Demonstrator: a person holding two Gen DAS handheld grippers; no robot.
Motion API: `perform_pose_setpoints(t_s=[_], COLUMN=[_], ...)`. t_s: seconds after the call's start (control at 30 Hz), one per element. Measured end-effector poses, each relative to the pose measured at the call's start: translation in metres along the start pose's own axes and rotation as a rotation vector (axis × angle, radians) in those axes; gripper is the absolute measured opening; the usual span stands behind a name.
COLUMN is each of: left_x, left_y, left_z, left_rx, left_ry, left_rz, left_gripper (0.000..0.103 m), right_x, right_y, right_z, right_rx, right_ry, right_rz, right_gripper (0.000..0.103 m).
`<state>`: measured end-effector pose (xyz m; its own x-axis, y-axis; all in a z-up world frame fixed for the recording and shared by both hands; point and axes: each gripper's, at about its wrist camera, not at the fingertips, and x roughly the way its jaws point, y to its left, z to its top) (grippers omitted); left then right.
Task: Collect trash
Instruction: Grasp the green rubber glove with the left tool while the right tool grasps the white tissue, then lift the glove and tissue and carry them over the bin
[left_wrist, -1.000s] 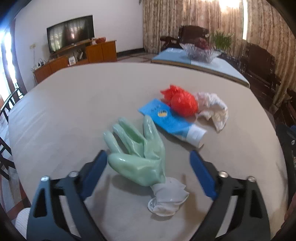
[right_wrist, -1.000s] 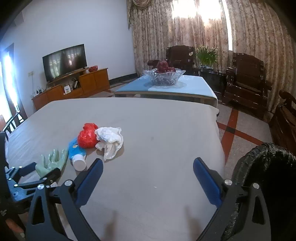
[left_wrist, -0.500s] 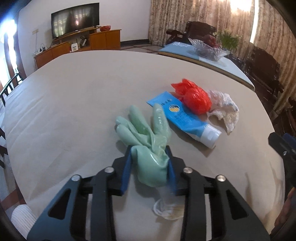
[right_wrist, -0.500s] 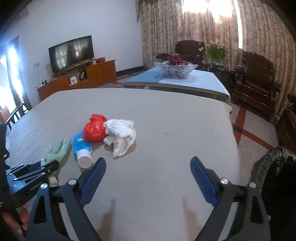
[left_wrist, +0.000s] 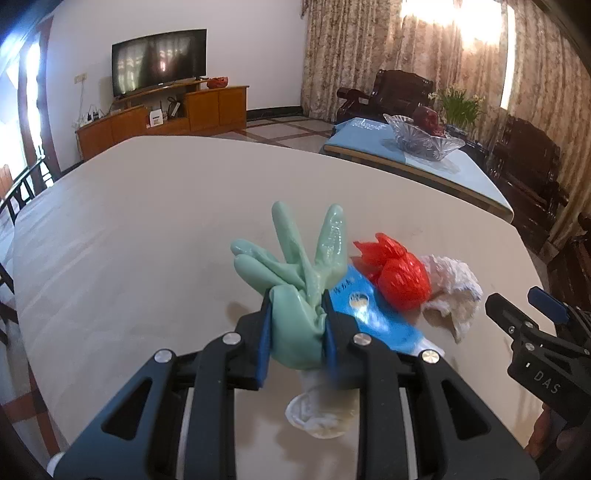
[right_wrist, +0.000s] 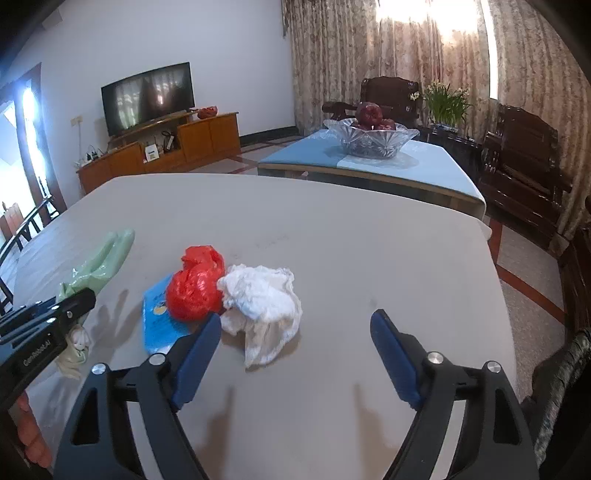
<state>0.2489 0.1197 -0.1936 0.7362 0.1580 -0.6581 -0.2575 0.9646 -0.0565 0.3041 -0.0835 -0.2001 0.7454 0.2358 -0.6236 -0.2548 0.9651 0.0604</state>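
My left gripper (left_wrist: 295, 306) is shut on a pale green rubber glove (left_wrist: 295, 266) and holds it above the beige table (left_wrist: 129, 229); the glove's white cuff hangs below. The glove also shows in the right wrist view (right_wrist: 99, 266). A red plastic bag (right_wrist: 195, 284), a blue tube (right_wrist: 159, 325) and a crumpled white tissue (right_wrist: 262, 299) lie together on the table. My right gripper (right_wrist: 291, 332) is open and empty, low over the table just in front of the tissue. It shows at the right edge of the left wrist view (left_wrist: 524, 306).
A black trash bin (right_wrist: 557, 387) stands off the table's right edge. A second table with a blue cloth (right_wrist: 424, 162) carries a glass fruit bowl (right_wrist: 371, 138). Dark wooden chairs (right_wrist: 524, 155) stand at the right. A TV (right_wrist: 147, 99) sits on a cabinet.
My left gripper shut on the green glove and lifted it off the table. My right gripper moved forward and left toward the tissue and red bag, staying open.
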Motion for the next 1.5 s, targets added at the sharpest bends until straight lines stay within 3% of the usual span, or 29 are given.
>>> perform_pose_setpoints(t_s=[0.2,0.3,0.4,0.53,0.63,0.97,1.5], left_x=[0.014,0.017,0.018,0.016,0.014,-0.012,-0.081], left_y=[0.002,0.004,0.006,0.005,0.002,-0.014,-0.088], left_z=[0.008,0.008,0.006,0.005,0.007,0.017,0.005], left_rx=[0.011,0.012,0.011,0.018,0.025,0.049,0.149], left_ry=[0.003,0.006,0.013,0.014,0.010,-0.031,-0.079], left_rz=[0.002,0.003,0.002,0.004,0.002,-0.036,-0.177], left_gripper=[0.022,0.022,0.022,0.022,0.022,0.022,0.022], right_x=[0.022,0.033,0.045,0.049,0.042,-0.011,-0.121], right_y=[0.005,0.009,0.013,0.015,0.013,-0.003,-0.062], right_z=[0.007,0.009,0.008,0.005,0.006,0.021,0.011], right_rx=[-0.004,-0.008,-0.020,-0.023,-0.025,-0.005,0.087], right_ry=[0.040,0.068,0.121,0.157,0.139,0.033,-0.053], right_rz=[0.006,0.019,0.044,0.075,0.073,0.021,-0.093], right_gripper=[0.077,0.070,0.055,0.026,0.018,0.017,0.017])
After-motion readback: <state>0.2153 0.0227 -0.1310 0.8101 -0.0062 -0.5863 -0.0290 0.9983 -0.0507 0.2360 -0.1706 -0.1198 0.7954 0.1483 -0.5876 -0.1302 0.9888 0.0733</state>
